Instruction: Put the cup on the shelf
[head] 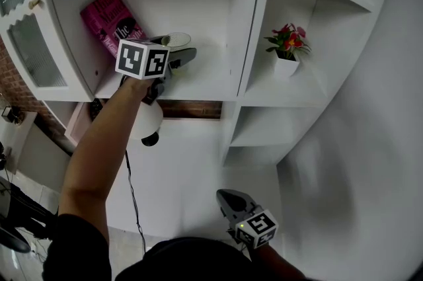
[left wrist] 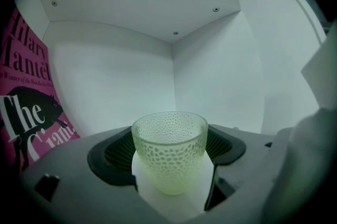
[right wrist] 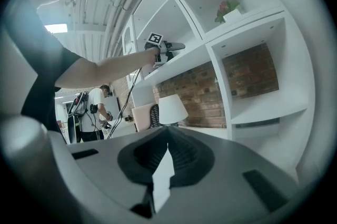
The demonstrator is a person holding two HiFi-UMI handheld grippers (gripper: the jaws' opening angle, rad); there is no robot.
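Left tongs (head: 182,55): I have them clamped on the cup (left wrist: 169,149), inside the shelf (head: 198,84) bay, with the book (head: 109,22) at 10 o'clock.
Right tongs (right wrist: 162,165): closed, empty, low at 6 o'clock.
Risk: I judge that letting go before the base seats could tip the cup.

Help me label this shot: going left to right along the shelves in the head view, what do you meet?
Cabinet door → pink book → cup → potted flowers.
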